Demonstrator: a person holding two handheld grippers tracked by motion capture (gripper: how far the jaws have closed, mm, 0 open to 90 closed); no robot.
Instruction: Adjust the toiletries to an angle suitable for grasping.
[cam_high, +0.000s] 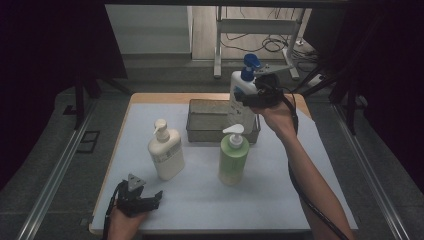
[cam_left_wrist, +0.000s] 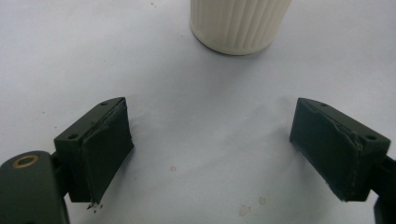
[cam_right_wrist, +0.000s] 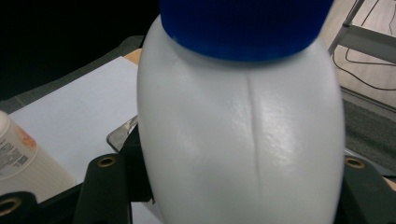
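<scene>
1. Nearest the camera in the high view we place the left gripper (cam_high: 134, 197), resting low at the near edge of the table (cam_high: 305, 165). In the left gripper view its fingers (cam_left_wrist: 105, 144) stand wide apart with nothing between them, and the ribbed base of the cream pump bottle (cam_high: 165, 150) lies just ahead.
2. The table is the largest item: a flat pale sheet over a wooden top, matte and smooth.
3. The metal tray (cam_high: 200, 120) sits at the far middle, a shallow rectangular basin with dull grey walls.
4. The white bottle with the blue pump (cam_high: 244, 85) is the thing in hand. The right gripper (cam_high: 257, 95) holds it clear of the table, over the tray's right end, long axis upright. In the right gripper view its fingers press on both flanks of the smooth, glossy oval body (cam_right_wrist: 243, 135), about half closed. We judge that the tray lies directly below, so the coming move is downward.
5. The green pump bottle (cam_high: 233, 157) stands upright just in front of the tray.
</scene>
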